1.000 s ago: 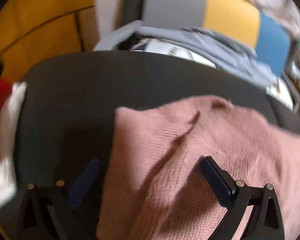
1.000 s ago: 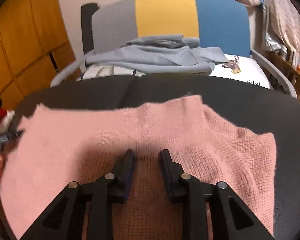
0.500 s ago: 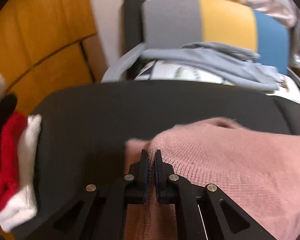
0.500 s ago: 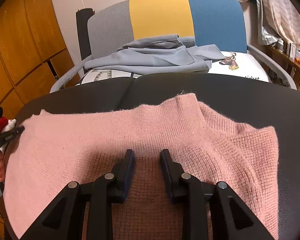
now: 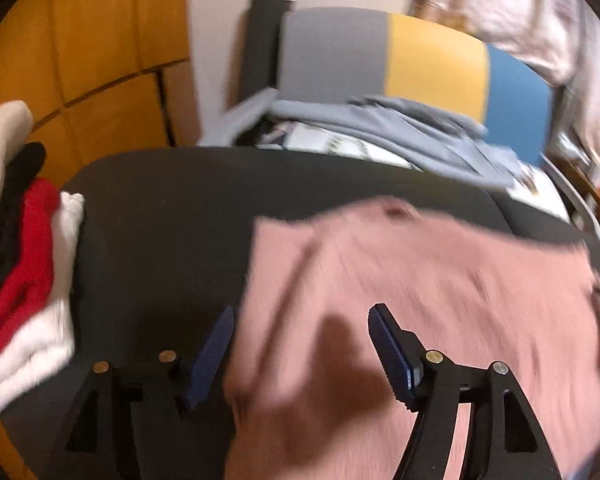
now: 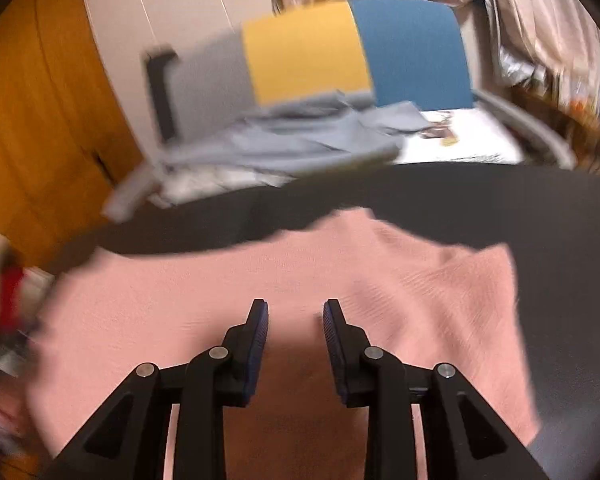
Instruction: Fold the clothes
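The pink sweater (image 6: 284,292), soft, limp knit best pinched at an edge or corner, lies on the dark desk (image 5: 160,220), under both tools, left tool (image 5: 300,344) wide open, right tool (image 6: 294,320) part-open, neither holding anything.

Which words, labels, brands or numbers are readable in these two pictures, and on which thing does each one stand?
No text can be read in either view.
White cloth on the chair: a small printed picture, blurred; no letters can be made out.
Pink sweater: no label or print shows.
Stack of folded clothes: no writing shows.
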`<action>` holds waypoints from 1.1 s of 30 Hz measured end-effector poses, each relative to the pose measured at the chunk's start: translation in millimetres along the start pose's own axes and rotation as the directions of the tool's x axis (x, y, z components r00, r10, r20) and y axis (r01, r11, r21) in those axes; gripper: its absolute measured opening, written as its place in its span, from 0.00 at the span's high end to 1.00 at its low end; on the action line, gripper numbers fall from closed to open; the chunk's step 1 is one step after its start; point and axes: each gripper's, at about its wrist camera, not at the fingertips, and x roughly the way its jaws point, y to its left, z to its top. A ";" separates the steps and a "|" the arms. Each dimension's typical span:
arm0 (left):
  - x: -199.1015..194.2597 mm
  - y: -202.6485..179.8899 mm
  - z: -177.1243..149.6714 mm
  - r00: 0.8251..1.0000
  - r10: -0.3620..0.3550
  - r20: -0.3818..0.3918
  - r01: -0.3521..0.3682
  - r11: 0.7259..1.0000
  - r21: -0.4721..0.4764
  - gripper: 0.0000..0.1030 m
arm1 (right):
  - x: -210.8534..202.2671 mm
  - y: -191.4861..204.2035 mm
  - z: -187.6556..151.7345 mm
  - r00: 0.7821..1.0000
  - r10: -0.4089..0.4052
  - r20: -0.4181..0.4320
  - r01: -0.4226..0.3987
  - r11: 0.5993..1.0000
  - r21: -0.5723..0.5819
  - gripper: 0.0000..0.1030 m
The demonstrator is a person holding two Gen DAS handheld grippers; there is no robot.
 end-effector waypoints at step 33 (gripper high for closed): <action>-76.4 -79.5 -129.0 0.983 0.085 0.165 -0.154 0.873 0.464 0.09 | -51.8 81.2 -138.2 0.984 -0.149 -0.097 0.115 0.950 -0.289 0.72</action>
